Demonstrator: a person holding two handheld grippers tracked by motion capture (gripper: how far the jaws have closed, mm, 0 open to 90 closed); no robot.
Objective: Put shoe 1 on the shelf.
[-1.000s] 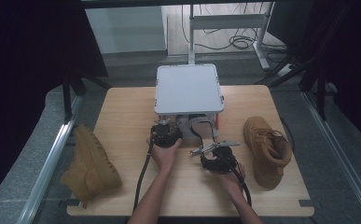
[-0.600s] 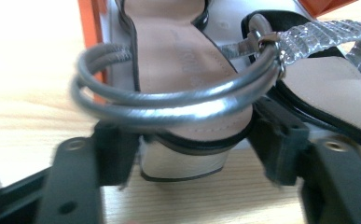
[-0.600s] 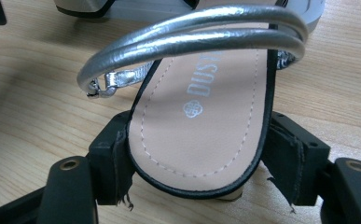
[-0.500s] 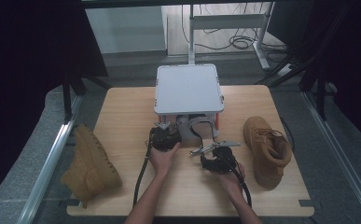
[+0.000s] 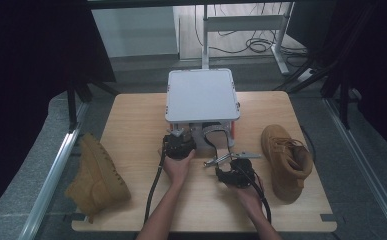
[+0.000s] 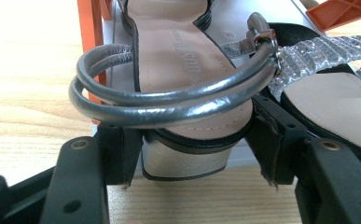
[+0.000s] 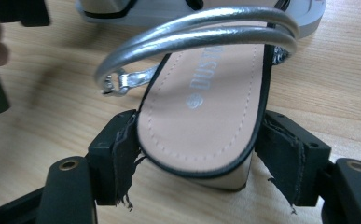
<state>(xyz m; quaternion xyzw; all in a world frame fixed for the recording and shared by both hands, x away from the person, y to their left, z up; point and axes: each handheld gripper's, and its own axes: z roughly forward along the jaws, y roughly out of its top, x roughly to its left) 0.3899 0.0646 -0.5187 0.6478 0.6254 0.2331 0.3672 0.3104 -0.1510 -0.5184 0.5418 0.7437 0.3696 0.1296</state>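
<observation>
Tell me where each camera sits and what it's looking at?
High view: above the person's side, looking forward and down at the table; forearms, hands, left tool and right tool show.
Left gripper view: rides the left tool, facing a silver sandal's heel.
Right gripper view: rides the right tool, facing the other sandal's heel.
Shared: both gripper views show silver ankle straps.
</observation>
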